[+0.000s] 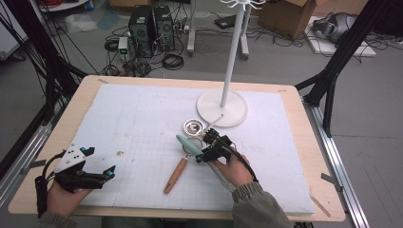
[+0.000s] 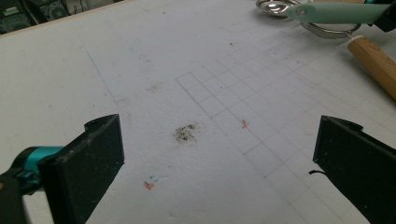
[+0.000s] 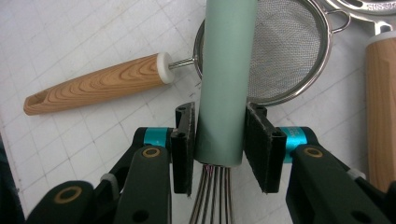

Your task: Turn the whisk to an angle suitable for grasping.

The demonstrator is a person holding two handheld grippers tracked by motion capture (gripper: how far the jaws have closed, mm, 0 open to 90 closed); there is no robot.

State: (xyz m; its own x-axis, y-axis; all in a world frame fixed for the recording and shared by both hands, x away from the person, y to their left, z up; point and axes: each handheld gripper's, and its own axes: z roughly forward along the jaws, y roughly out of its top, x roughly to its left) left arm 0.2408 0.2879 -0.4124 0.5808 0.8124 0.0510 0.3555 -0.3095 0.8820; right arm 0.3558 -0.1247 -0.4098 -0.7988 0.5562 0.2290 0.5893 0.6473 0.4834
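A whisk with a pale green handle [image 3: 226, 79] is clamped between the pads of my right gripper [image 3: 219, 140], and its wires run back toward the camera. In the high view this gripper [image 1: 211, 148] is at the table's middle, with the green handle [image 1: 187, 143] pointing left. Under the handle lies a mesh strainer [image 3: 286, 51] with a wooden handle [image 1: 175, 175]. My left gripper [image 1: 100, 162] hovers open at the near left over bare white board, with nothing between its jaws [image 2: 219, 163].
A white stand with a round base [image 1: 222, 107] rises behind the right gripper. A small steel bowl-shaped utensil [image 1: 193, 126] lies in front of it. A second wooden handle [image 3: 380, 107] lies right of the strainer. A white gridded board [image 1: 142, 109] covers the table.
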